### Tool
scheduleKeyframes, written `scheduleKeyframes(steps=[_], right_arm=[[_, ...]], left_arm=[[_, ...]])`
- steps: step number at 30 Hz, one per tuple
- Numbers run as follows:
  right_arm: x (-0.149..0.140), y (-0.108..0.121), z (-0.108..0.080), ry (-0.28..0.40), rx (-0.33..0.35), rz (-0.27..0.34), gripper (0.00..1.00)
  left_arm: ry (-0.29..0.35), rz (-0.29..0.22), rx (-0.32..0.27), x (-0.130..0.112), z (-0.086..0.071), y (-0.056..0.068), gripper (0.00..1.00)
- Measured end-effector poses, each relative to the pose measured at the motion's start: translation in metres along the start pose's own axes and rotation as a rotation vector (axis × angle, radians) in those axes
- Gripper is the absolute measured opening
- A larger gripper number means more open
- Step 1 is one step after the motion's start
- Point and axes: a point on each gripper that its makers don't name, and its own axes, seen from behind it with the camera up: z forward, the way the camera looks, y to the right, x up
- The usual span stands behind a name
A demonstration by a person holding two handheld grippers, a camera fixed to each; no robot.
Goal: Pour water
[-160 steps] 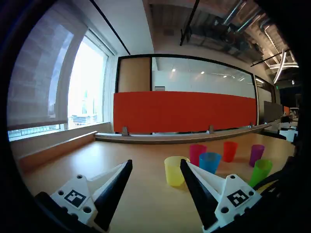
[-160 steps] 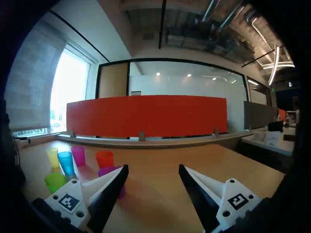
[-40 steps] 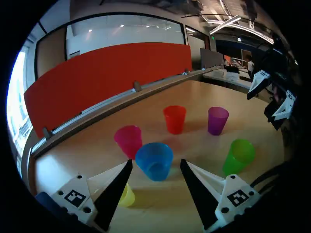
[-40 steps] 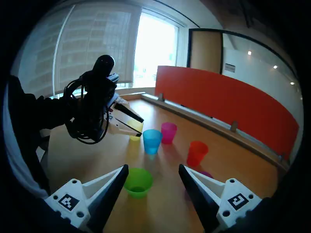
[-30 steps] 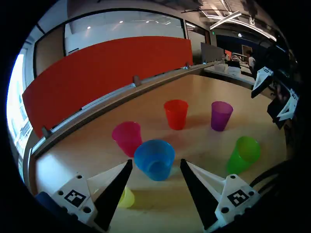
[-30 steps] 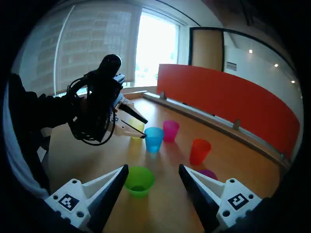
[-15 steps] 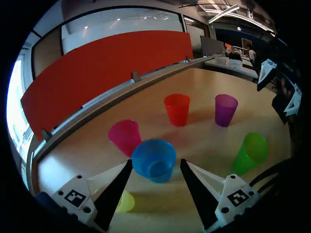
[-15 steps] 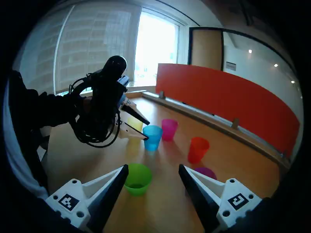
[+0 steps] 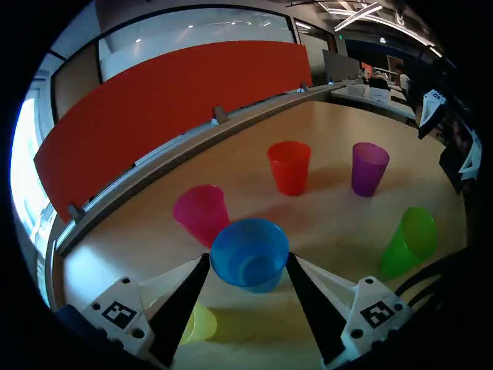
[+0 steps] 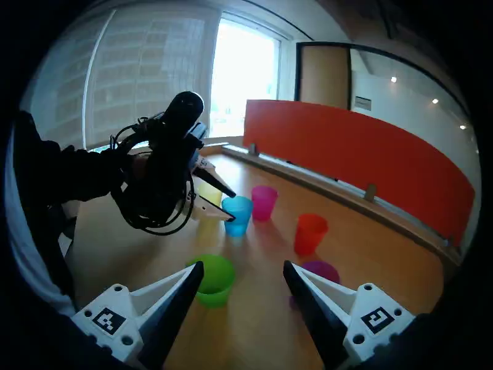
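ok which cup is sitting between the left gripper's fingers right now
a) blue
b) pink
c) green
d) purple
a: in the left gripper view the blue cup stands upright in the gap between the spread fingers of the left gripper, while the pink cup stands just beyond it, outside the fingers.
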Motion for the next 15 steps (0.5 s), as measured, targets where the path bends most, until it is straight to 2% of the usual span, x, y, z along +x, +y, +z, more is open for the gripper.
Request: scheduleKeyframes(steps=[15], right_arm=[[-0.0043,0.0026,0.0002,0.002,0.002,0.011,1.0]], left_arm=[[-0.003,-0.025,0.004,0.0022,0.011,-0.0004,0.92]])
